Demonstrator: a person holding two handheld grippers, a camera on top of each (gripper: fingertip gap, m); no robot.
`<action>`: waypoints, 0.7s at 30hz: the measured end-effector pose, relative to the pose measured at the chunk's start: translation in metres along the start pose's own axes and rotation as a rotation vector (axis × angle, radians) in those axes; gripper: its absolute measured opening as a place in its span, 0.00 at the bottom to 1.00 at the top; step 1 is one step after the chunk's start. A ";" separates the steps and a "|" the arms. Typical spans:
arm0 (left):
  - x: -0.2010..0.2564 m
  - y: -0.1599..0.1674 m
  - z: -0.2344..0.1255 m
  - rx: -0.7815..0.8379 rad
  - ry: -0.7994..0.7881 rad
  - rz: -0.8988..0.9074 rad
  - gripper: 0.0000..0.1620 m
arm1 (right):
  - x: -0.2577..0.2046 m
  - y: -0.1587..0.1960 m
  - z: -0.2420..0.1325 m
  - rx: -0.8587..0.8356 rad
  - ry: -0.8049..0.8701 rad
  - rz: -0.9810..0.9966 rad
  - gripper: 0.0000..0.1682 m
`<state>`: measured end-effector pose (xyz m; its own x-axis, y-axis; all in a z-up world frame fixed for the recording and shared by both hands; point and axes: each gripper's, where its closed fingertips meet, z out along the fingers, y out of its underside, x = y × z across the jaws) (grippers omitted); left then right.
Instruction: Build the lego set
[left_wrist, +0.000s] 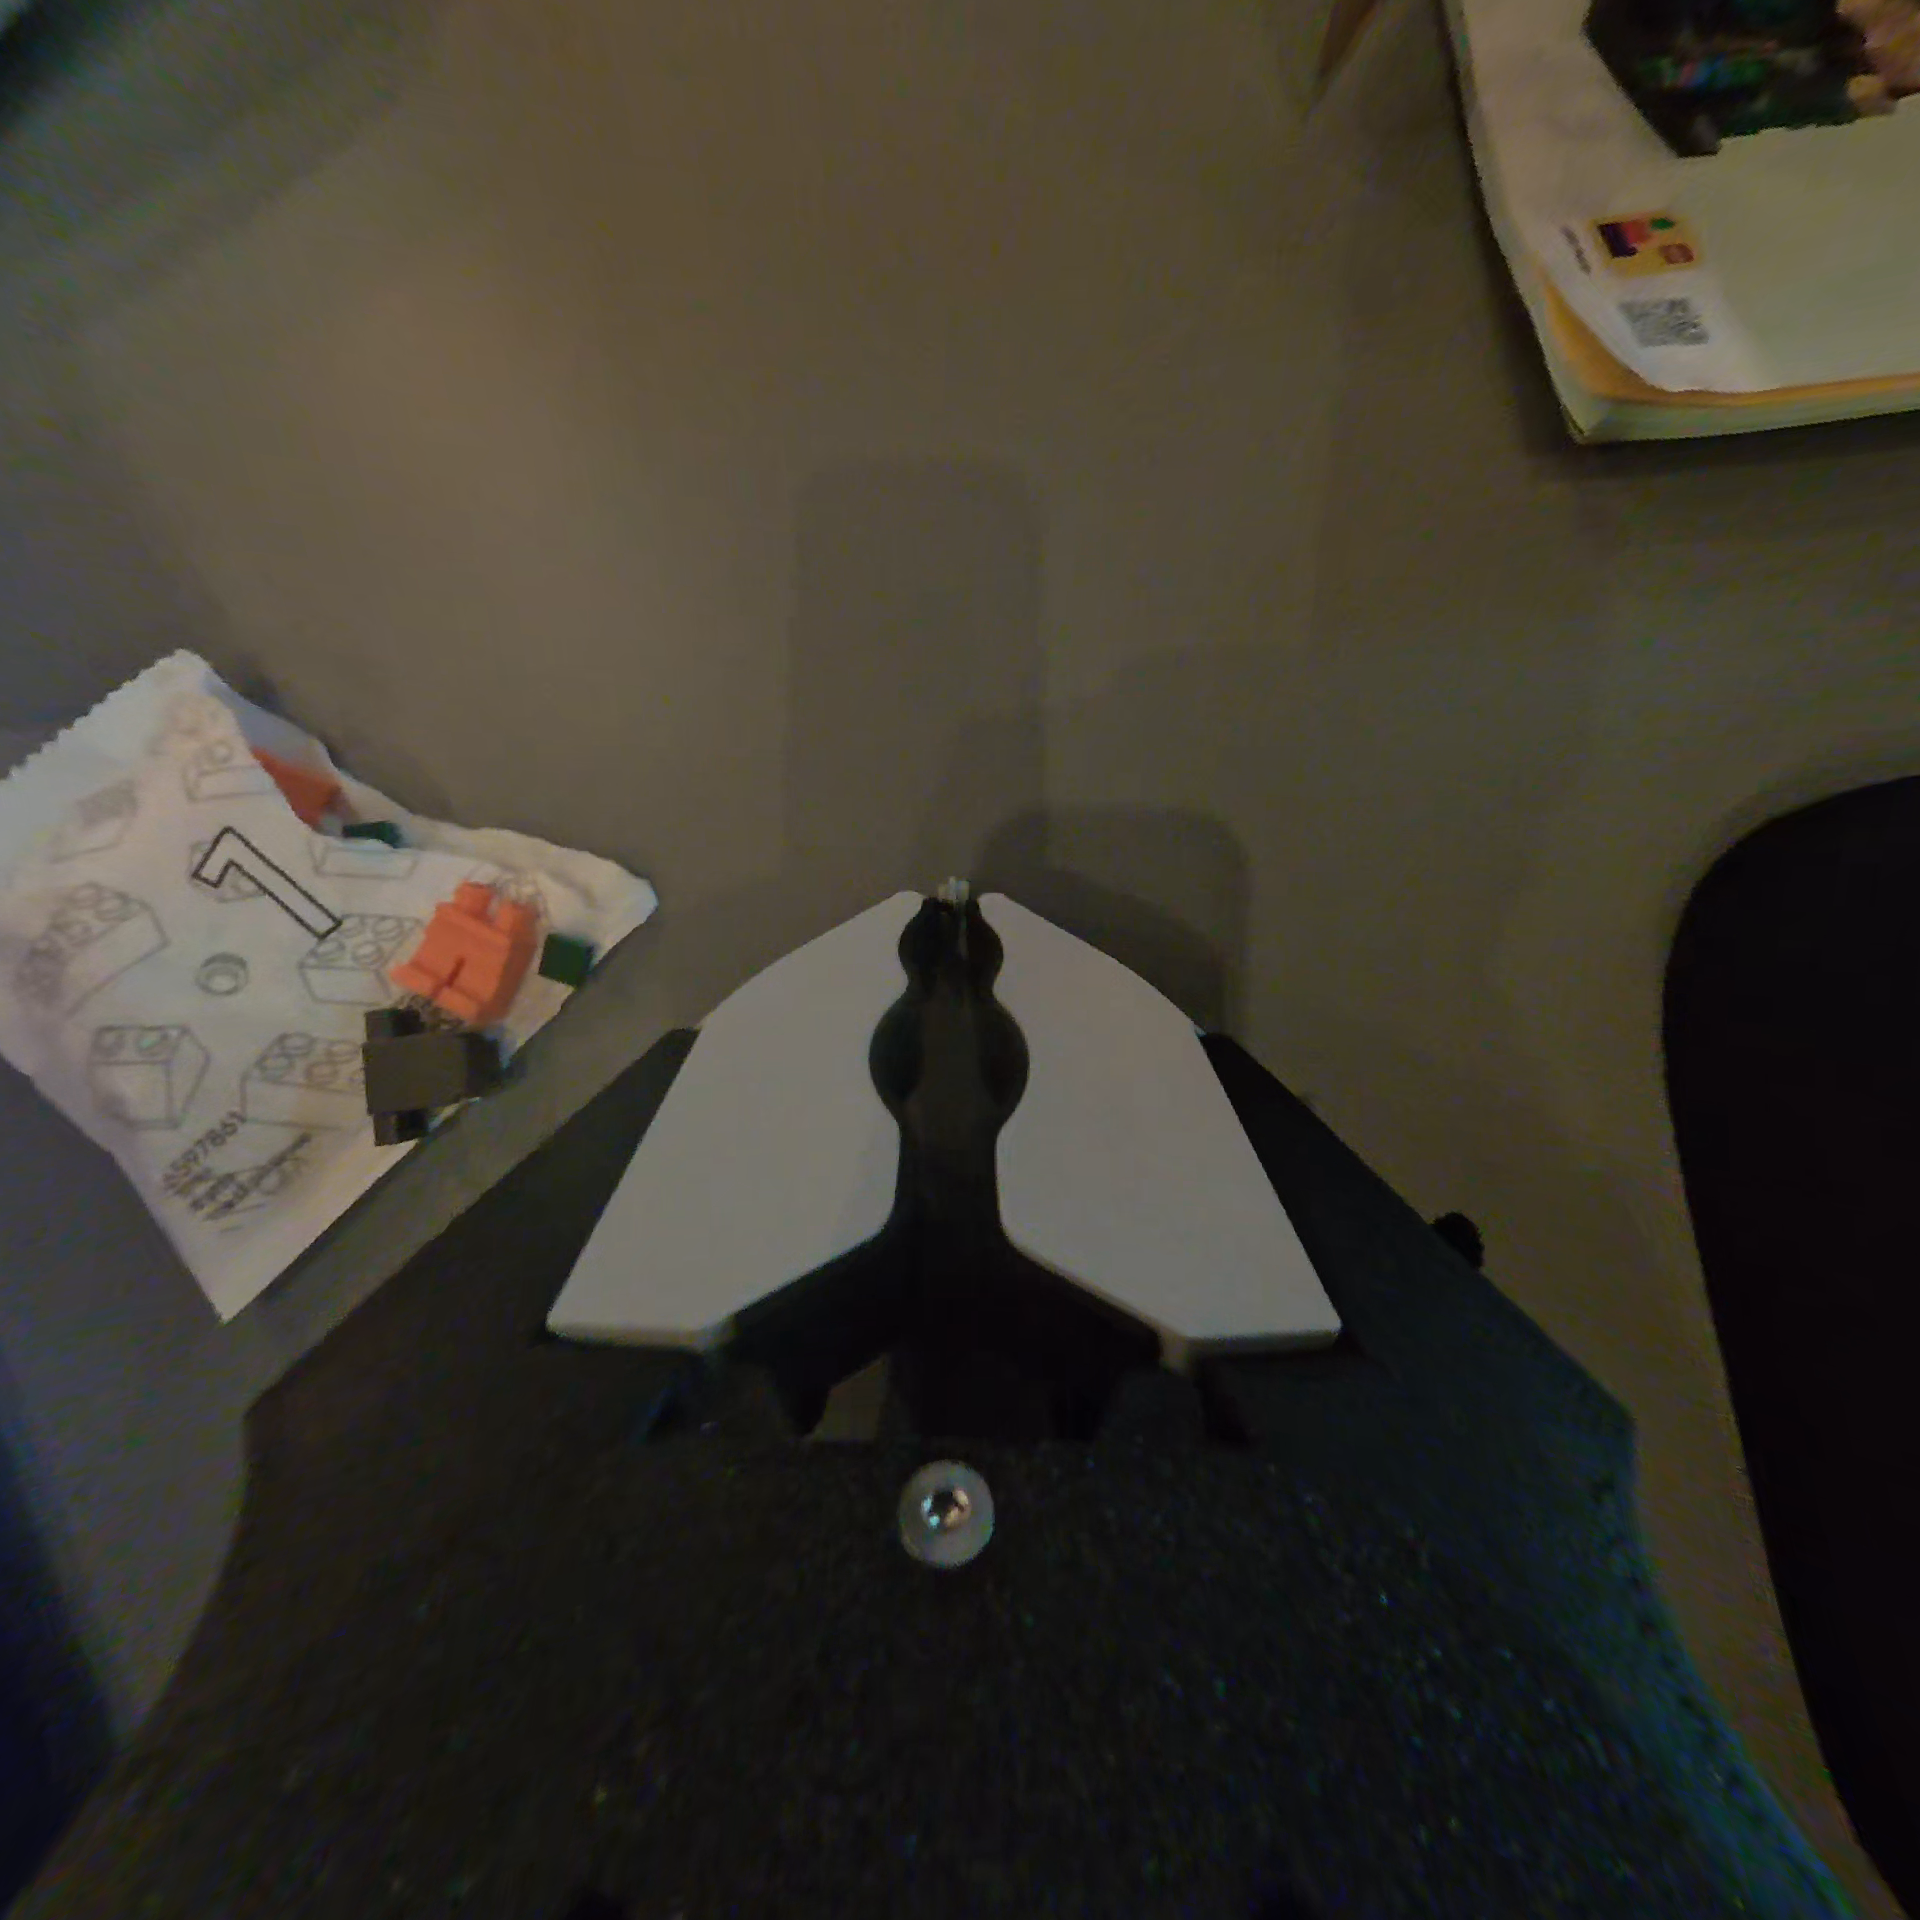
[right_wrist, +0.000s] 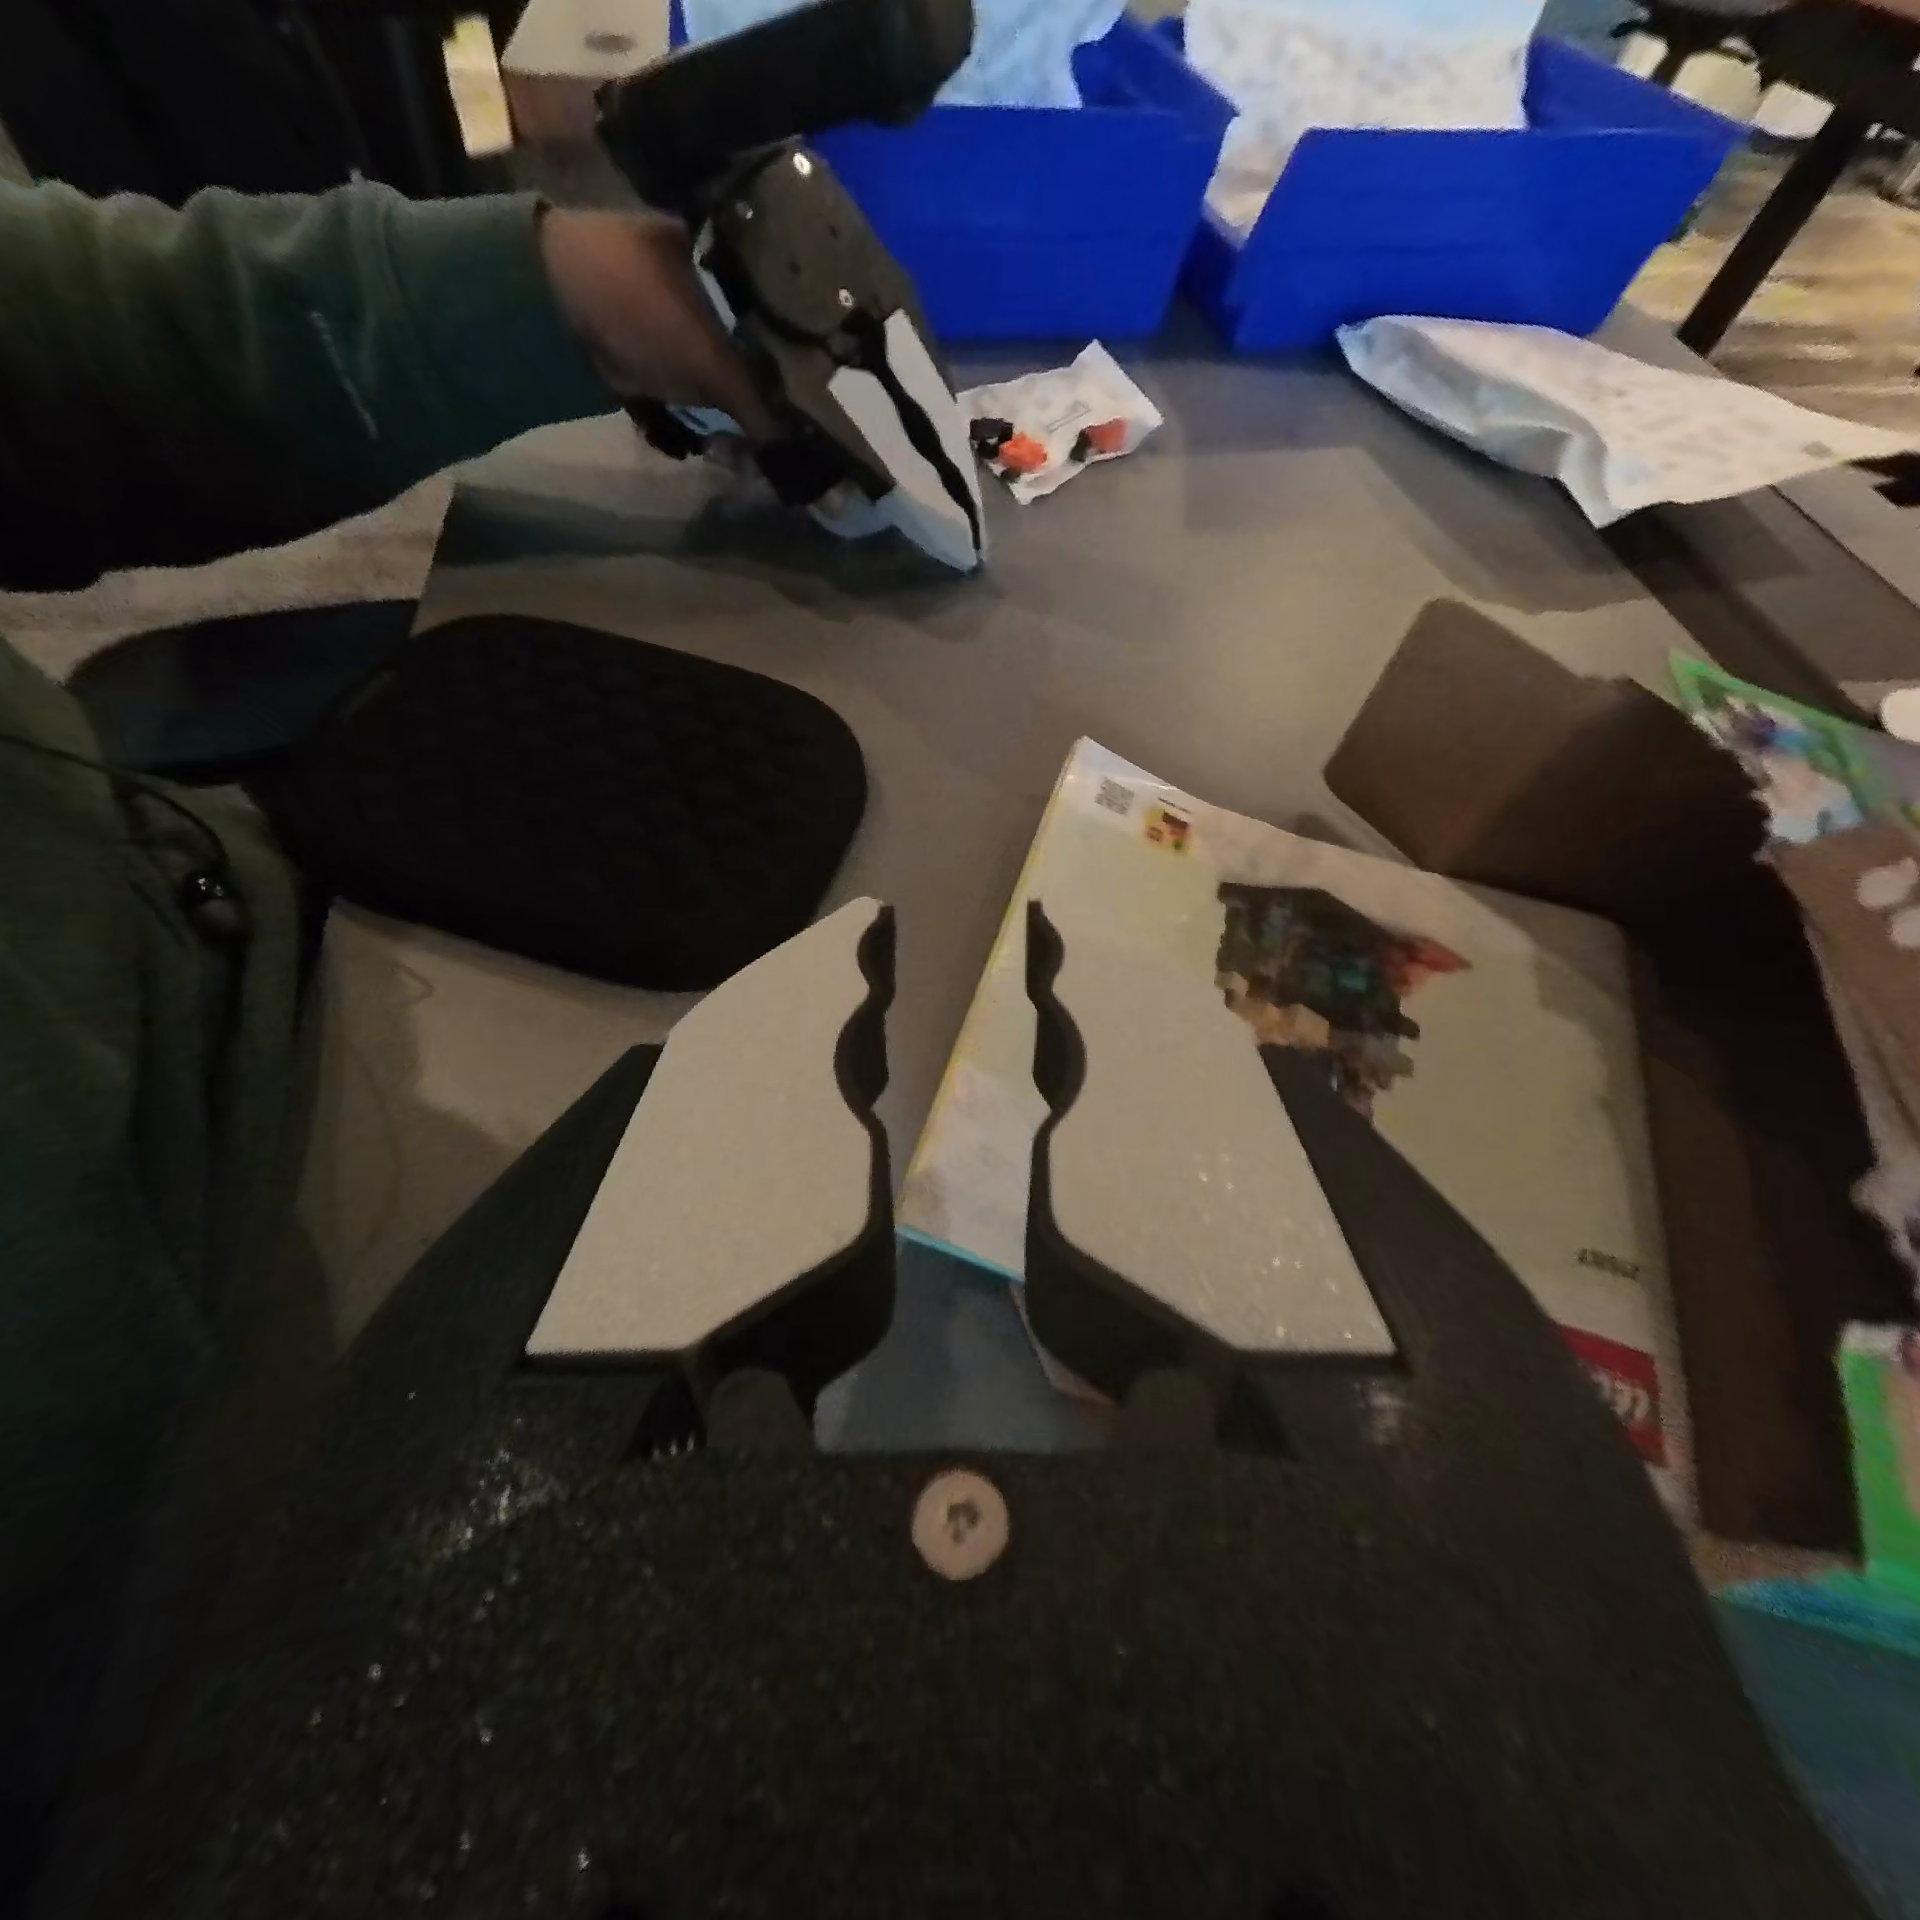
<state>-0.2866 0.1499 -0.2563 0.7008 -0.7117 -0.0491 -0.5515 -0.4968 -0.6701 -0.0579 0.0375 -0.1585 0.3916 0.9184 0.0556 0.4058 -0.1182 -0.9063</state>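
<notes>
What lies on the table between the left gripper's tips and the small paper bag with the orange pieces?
Nothing: in both views the grey table is bare between the left gripper and the paper bag.

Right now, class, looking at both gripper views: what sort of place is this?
Probably an indoor hobby or work table set up for toy-brick building: a grey table holds an opened parts bag with orange pieces, an instruction booklet, and blue storage bins behind.

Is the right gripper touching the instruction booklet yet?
Cannot tell. In the right wrist view the right gripper has its jaws open with the instruction booklet showing between them, but neither contact nor a gap is plainly visible.
</notes>
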 end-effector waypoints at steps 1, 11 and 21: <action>-0.002 0.001 -0.001 -0.005 -0.004 0.001 0.03 | 0.001 0.000 -0.001 0.005 0.004 0.002 0.14; -0.048 0.011 -0.030 -0.020 -0.122 -0.031 0.04 | 0.000 0.007 -0.009 0.004 0.023 -0.005 0.14; -0.044 0.023 -0.032 -0.045 -0.112 0.008 0.19 | 0.001 0.014 -0.013 -0.007 0.041 0.006 0.14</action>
<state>-0.3446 0.1536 -0.2463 0.7411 -0.6569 -0.1388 -0.5753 -0.5147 -0.6358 -0.0412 0.0320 -0.1659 0.4279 0.9013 0.0676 0.4091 -0.1264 -0.9037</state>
